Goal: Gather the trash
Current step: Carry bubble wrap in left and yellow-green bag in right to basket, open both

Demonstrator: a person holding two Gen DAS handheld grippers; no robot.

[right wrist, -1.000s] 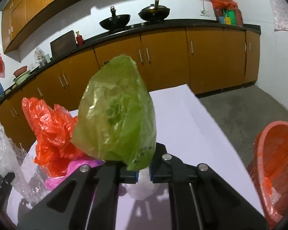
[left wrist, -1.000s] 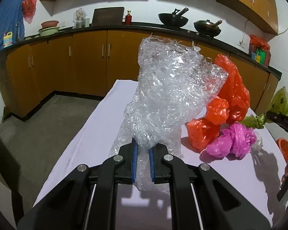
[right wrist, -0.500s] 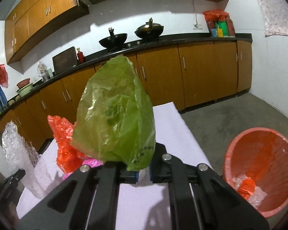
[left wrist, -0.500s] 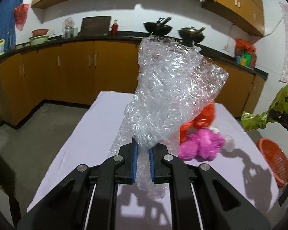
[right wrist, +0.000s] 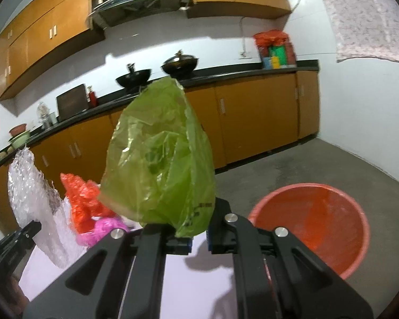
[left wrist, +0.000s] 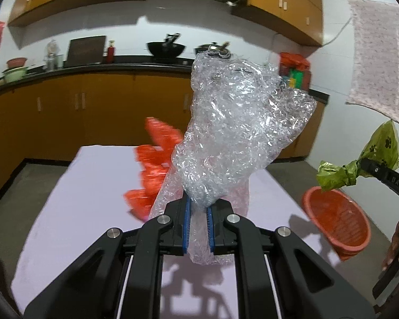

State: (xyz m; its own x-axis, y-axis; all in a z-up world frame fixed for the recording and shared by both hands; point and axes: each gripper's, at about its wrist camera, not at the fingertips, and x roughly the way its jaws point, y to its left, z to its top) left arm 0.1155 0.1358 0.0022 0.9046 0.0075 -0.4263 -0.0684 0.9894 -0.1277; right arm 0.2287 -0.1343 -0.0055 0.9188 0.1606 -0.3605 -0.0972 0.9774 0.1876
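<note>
Hand-held grippers (left wrist: 198, 214): 2; baskets (right wrist: 310, 222): 1

No print on the green bag (right wrist: 162, 159) reads clearly.

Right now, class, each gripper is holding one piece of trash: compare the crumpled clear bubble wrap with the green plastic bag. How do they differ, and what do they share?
The crumpled clear bubble wrap is colourless and bumpy; the green plastic bag is tinted and smooth. The bubble wrap trails below its pads, while the bag bunches above its own. The left gripper grips the wrap; the right gripper grips the bag. Both are see-through plastic, lifted off the table.
</note>
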